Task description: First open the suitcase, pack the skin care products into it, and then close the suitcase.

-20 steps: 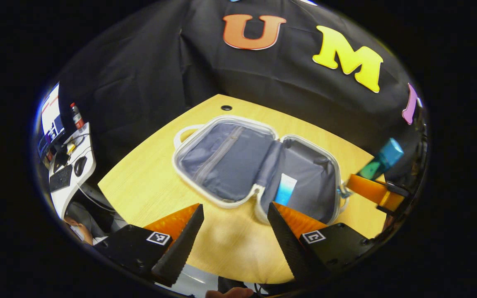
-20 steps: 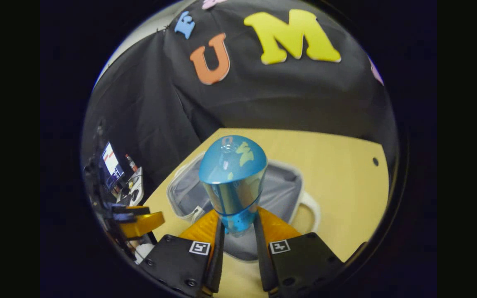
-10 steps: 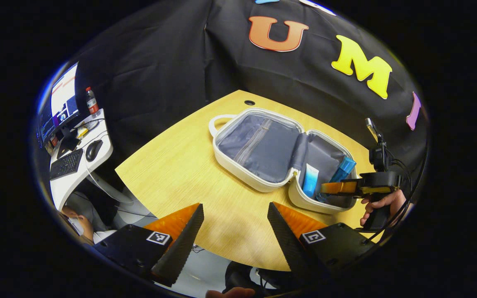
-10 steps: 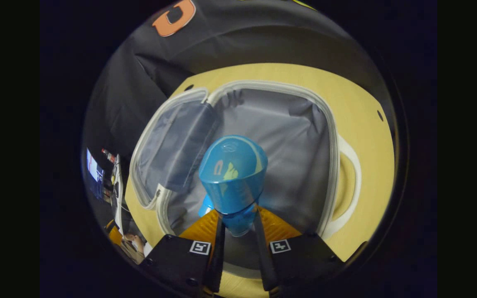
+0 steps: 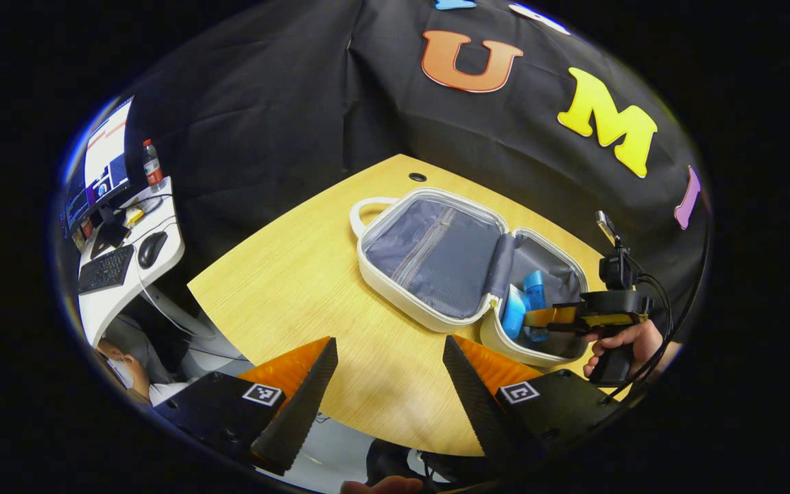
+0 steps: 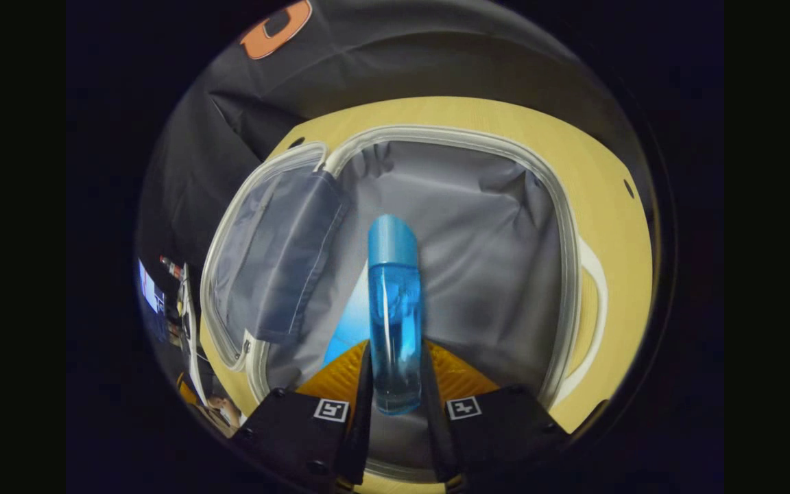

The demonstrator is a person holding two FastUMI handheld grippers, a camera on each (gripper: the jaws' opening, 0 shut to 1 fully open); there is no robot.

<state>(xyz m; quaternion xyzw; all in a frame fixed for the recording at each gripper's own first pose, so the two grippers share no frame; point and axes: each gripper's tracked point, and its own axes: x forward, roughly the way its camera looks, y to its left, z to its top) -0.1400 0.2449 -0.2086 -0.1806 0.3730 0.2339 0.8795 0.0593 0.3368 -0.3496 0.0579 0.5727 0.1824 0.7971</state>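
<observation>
Lying between right gripper fingers, bottle

A light wood-grain bench with a small round hole near its far edge carries an open white suitcase, lying flat ahead and to the right of the left hand-held gripper, its two grey-lined halves spread side by side.

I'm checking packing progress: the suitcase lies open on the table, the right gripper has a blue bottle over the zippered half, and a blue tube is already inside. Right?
Not quite. The blue bottle between the right gripper's jaws is over the plain-lined half, beside the blue tube, not the zippered half. The left gripper view shows it; the suitcase does lie open on the table.
</observation>
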